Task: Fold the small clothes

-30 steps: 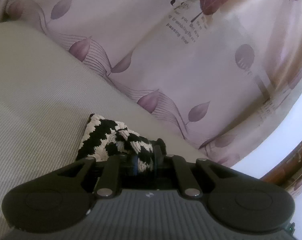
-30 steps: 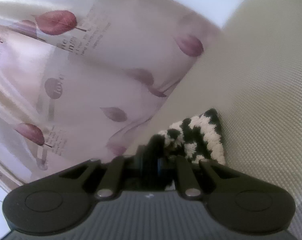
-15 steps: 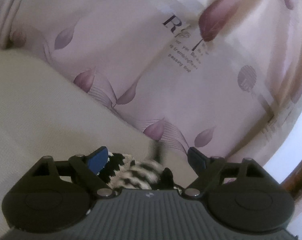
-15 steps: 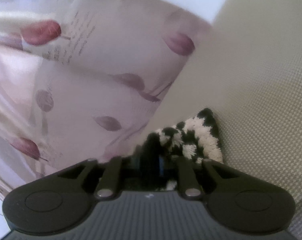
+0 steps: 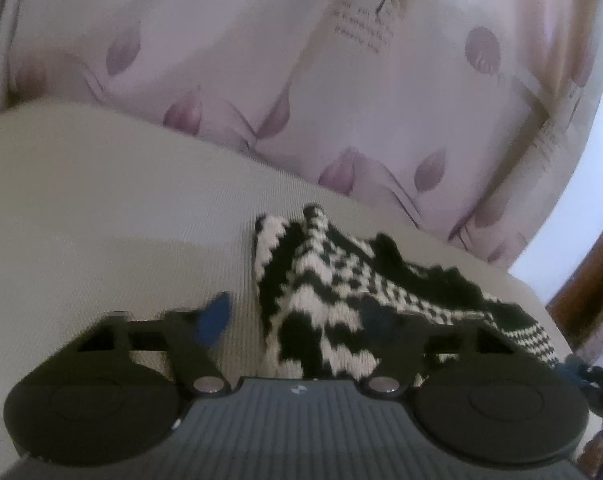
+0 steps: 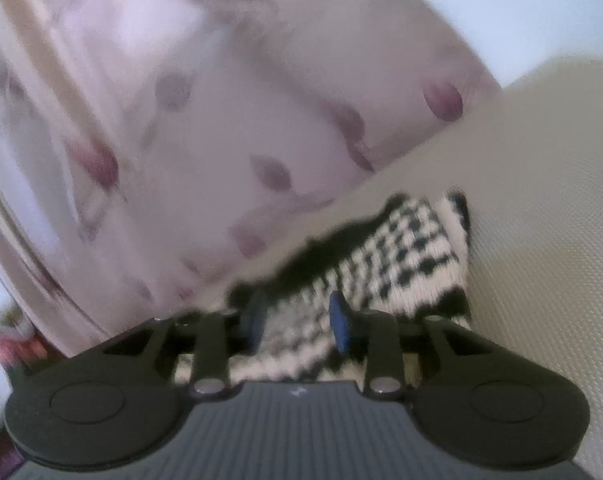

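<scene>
A small black-and-white knitted garment (image 5: 341,280) lies on the beige cushion (image 5: 101,208), near its far edge. My left gripper (image 5: 293,320) is open, its blue-padded fingers apart just above the near part of the knit. In the right wrist view the same knit (image 6: 401,248) lies on the cushion (image 6: 541,200). My right gripper (image 6: 297,316) is open with a narrower gap, its pads over the knit's near edge. That view is blurred by motion.
A pink curtain with leaf prints (image 5: 341,80) hangs right behind the cushion's far edge and shows in the right wrist view too (image 6: 181,120). A brown wooden edge (image 5: 589,280) stands at the far right.
Both grippers were shut on the knit one second ago. The left opened first, then the right. The knit now lies spread on the cushion and both grippers have drawn back a little.
</scene>
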